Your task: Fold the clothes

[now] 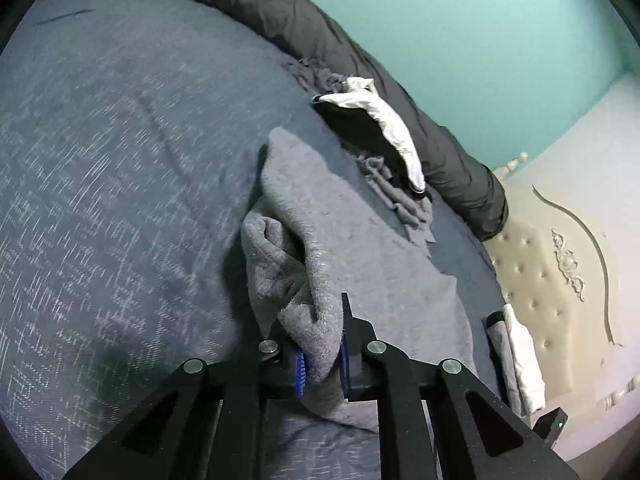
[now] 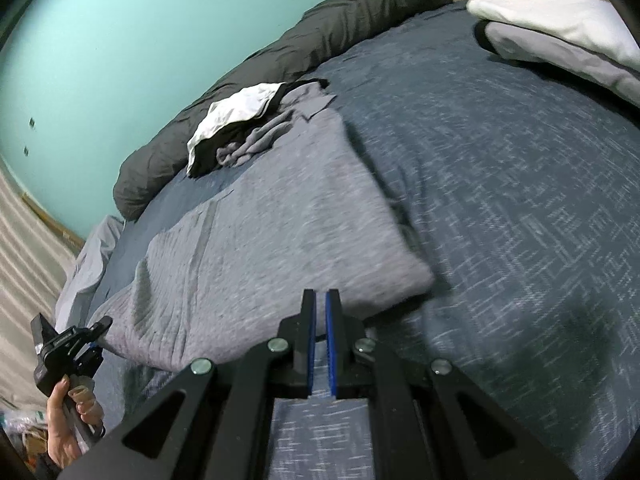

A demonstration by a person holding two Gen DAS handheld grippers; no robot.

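Left wrist view shows the left gripper (image 1: 322,354) pinched on a bunched edge of the grey garment (image 1: 360,248), which spreads toward one o'clock across the blue bedspread (image 1: 120,160). Right gripper (image 2: 320,344) is closed on nothing, just short of the garment's near edge. Folding looks barely begun: an unfolded heap (image 2: 236,124) waits at eleven o'clock, while folded pieces (image 2: 560,36) sit at one o'clock.

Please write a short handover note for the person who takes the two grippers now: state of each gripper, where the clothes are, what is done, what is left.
Left gripper: shut on a bunched corner of the grey garment, lifted off the bed cover.
Right gripper: shut, empty, at the garment's near edge.
Done: folded stack near the headboard.
Left: finish folding the grey garment; then the crumpled pile by the dark rolled duvet.
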